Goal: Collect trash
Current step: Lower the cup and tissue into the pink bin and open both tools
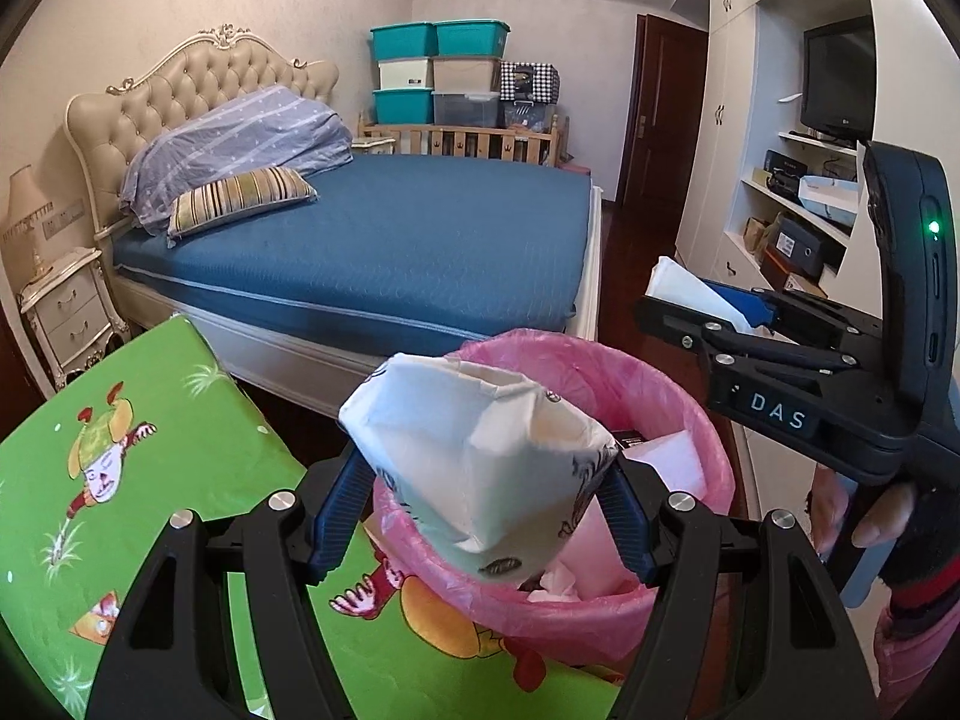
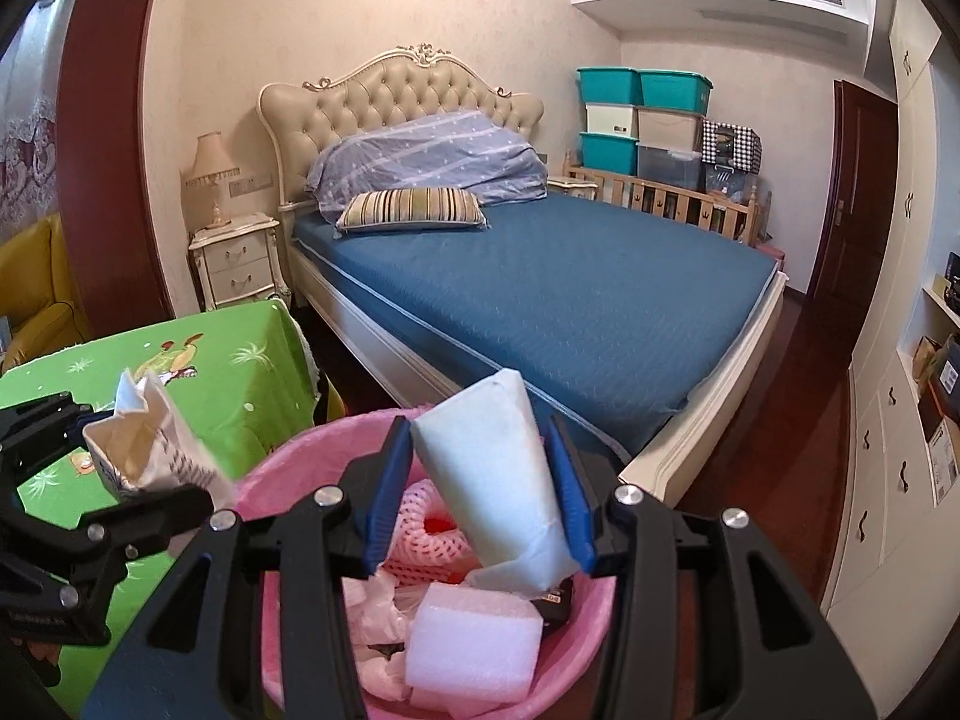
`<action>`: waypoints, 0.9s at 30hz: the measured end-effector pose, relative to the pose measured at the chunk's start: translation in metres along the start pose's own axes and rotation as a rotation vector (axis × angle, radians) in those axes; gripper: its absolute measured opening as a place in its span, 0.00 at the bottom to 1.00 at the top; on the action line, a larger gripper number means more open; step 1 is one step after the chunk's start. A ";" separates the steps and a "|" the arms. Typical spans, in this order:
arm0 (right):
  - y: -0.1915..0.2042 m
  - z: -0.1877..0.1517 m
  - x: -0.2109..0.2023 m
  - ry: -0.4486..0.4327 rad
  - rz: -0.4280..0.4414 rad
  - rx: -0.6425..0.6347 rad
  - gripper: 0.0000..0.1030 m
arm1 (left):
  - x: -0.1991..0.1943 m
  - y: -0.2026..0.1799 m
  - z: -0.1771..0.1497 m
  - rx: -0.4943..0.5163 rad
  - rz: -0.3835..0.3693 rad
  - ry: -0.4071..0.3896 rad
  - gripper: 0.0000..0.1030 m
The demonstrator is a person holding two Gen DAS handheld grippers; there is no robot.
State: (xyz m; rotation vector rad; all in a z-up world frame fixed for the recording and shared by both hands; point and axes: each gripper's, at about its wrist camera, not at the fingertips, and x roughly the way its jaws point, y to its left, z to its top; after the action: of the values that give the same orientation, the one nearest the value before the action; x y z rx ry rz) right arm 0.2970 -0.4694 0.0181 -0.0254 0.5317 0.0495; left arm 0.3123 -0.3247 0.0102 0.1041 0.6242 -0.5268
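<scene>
Both jaws clamp trash above the pink bin (image 2: pixel 288 462): left carton (image 1: pixel 480 468), right packet (image 2: pixel 498 474).

- Crumpled white paper bag (image 1: pixel 480 468): mouth open, held above your bin's rim.
- Pale blue-white packet (image 2: pixel 504 474): flat, tilted, above the bin.
- Pink-lined bin (image 2: pixel 288 468): holds a white foam block (image 2: pixel 474 648), pink netting (image 2: pixel 426 522) and tissues (image 2: pixel 378 606).

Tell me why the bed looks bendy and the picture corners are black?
In both wrist views the fisheye lens curves straight edges, so the bed bows, and its round picture leaves dark corners. In the left wrist view the paper bag in the left gripper looks huge because it is close; the daylight is soft, without harsh glare.
</scene>
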 end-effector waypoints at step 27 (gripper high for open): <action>0.028 0.010 -0.140 -0.211 -0.088 -0.046 0.94 | -0.125 0.040 -0.013 0.053 0.259 -0.303 0.94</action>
State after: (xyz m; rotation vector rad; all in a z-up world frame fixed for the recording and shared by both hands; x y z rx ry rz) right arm 0.1797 -0.4471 0.0975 -0.0879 0.3179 -0.0215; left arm 0.2397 -0.2320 0.0695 0.1495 0.2945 -0.2998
